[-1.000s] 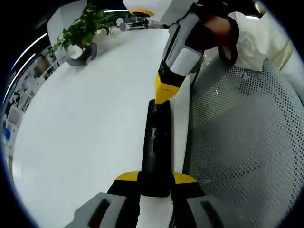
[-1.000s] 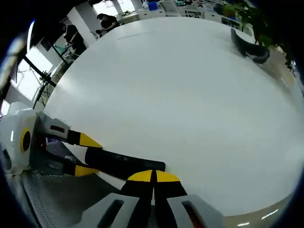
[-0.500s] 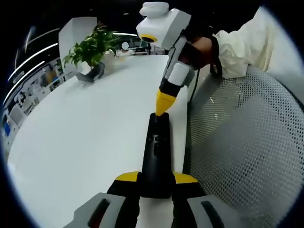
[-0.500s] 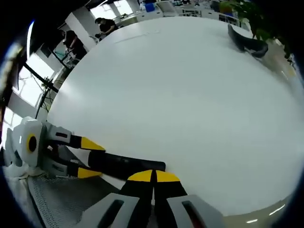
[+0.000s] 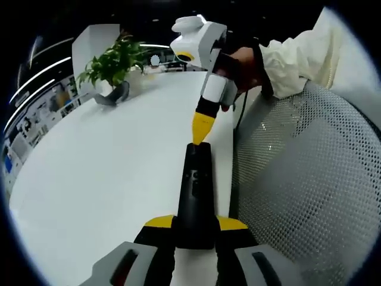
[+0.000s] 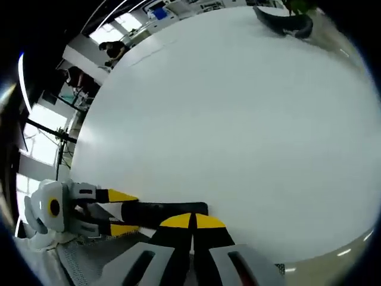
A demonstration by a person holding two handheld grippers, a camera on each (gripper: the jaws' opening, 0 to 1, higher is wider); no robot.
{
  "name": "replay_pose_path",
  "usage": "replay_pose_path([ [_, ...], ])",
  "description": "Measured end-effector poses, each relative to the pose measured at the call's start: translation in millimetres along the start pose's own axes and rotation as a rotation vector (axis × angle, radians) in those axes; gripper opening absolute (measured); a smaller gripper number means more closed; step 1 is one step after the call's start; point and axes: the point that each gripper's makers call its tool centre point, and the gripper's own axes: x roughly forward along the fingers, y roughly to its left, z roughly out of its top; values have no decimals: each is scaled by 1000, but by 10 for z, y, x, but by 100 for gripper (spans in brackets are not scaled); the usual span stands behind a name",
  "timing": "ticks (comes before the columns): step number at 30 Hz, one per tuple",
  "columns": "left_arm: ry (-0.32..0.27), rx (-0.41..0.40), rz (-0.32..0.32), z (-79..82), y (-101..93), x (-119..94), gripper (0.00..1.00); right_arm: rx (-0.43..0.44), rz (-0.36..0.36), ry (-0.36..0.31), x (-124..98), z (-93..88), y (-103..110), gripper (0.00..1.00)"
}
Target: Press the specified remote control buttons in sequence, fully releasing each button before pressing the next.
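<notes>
While the black remote control (image 5: pixel 195 196) is clamped at its near end between the left gripper (image 5: pixel 194 229) jaws, it is held over the white table (image 5: pixel 107 173) edge. Its far end is touched by the right gripper (image 5: pixel 199 136), whose yellow tips are pressed together.

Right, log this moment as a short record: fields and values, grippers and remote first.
remote control: black, lengthwise on the white table, near its edge
left gripper: shut on remote control's near end
right gripper: jaws together, tip at the remote's far end
beside table: mesh chair
far side: potted plant
</notes>
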Motion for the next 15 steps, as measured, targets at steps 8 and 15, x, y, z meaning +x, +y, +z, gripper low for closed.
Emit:
replay_pose_path([
  [8,-1,6,-1,4,-4,4,24,-43,6,11,18,-21,61,0],
  [15,-7,16,-4,22,-18,14,24,-62,17,30,41,-59,118,0],
])
